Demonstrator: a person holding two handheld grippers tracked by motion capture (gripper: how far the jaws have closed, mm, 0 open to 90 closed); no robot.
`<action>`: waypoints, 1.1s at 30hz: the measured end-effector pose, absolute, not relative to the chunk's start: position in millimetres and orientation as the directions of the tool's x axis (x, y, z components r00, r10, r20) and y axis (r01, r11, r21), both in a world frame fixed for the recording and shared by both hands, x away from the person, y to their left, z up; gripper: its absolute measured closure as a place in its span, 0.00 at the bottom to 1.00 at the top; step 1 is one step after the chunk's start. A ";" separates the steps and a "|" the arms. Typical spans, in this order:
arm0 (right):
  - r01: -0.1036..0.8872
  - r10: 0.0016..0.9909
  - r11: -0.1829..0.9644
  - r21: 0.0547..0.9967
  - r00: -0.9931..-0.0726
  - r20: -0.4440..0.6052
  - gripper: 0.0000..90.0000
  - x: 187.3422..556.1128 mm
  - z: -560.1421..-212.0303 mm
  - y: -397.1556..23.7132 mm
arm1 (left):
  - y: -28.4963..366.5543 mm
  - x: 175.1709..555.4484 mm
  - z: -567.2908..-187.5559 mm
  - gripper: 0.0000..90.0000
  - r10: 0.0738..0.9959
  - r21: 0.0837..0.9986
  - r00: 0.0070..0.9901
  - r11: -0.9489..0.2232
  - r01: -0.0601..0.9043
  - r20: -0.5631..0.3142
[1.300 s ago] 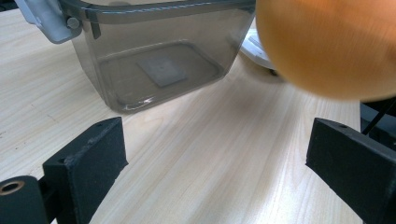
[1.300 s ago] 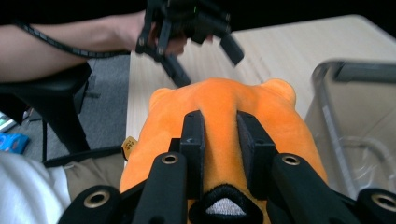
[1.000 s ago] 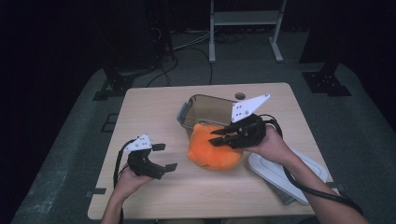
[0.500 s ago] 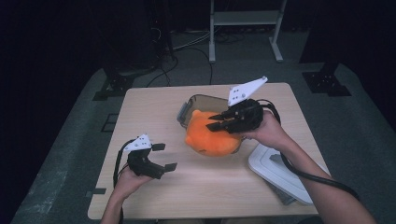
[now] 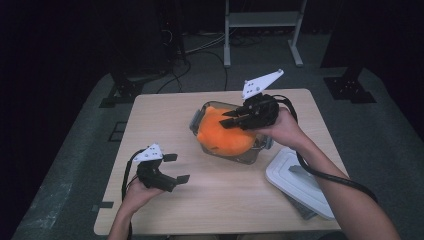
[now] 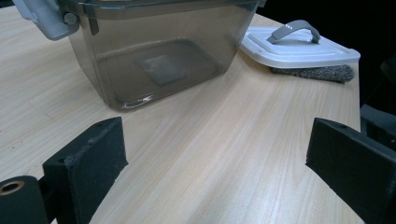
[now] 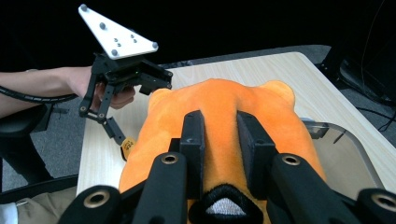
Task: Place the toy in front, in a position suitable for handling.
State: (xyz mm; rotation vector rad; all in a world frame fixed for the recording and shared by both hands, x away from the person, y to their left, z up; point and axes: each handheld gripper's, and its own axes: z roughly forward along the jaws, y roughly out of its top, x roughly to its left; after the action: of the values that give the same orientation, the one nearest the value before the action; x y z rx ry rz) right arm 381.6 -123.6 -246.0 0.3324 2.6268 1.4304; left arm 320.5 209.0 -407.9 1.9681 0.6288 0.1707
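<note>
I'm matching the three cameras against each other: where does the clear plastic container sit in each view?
High view: the clear container sits mid-table, under the orange plush toy.
Left gripper view: container at top left, seen side-on.
Right gripper view: its rim at right, beside the plush.
Shared landmark: the wooden table.
</note>
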 end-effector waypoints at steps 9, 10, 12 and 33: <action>0.143 0.270 0.521 0.842 -0.963 -0.003 0.81 396.2 -248.6 -121.1 | 208.6 324.4 -408.3 0.04 0.497 0.869 0.854 -0.345 0.356 -0.153; 0.144 0.271 0.520 0.842 -0.963 -0.002 0.82 397.8 -249.0 -121.1 | 208.6 325.0 -408.2 0.04 0.496 0.870 0.855 -0.343 0.355 -0.153; 0.149 0.277 0.521 0.841 -0.961 -0.002 0.82 402.2 -249.8 -120.8 | 208.3 326.0 -408.1 0.04 0.496 0.872 0.855 -0.341 0.352 -0.151; 0.202 0.352 0.520 0.830 -0.936 0.007 0.81 442.6 -264.7 -124.9 | 204.0 328.6 -410.1 0.04 0.477 0.870 0.865 -0.347 0.350 -0.158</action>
State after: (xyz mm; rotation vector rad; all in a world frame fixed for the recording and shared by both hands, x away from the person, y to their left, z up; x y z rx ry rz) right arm 442.6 -124.9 -264.7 0.4770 2.5947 1.3850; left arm 328.6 204.0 -410.1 1.9687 0.6076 0.1488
